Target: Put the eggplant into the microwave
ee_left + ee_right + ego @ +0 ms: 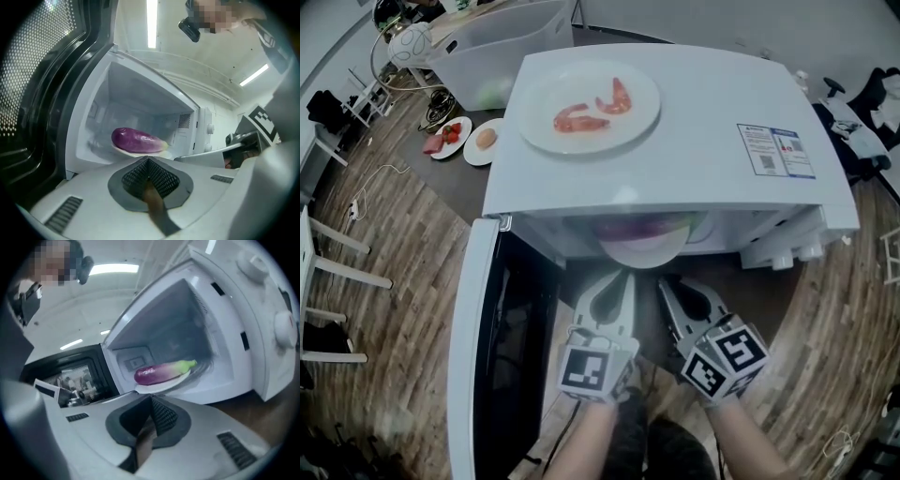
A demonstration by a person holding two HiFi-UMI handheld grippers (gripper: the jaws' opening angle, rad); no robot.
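The eggplant (138, 140) is already inside the microwave (694, 141). It lies on a white plate (643, 253) near the front of the cavity floor. Its long axis goes across the opening, i.e. side to side for the person, w/ the purple body at left and the pale green stem end at right, toward the knobs (285, 329). From both tools it lies straight ahead, a bit beyond the tips, and touches neither.

The left tool (617, 278) and the right tool (671, 281) stand side by side just in front of the opening. Each has its jaws pressed together w/ nothing between them, so neither holds anything.

My judgement: the placing looks done, and what remains is prob. to shut the door (483, 356). The door is hinged at the left side and stands swung out toward the person, just left of the left tool. So the left tool is the nearer one; the right tool would need to cross over its partner. To close it, I think the tool must go round the free edge to the outer face and push it toward the opening.

One doubt: the plate sits close to the front edge, and I cannot tell if its rim is fully behind the door line.
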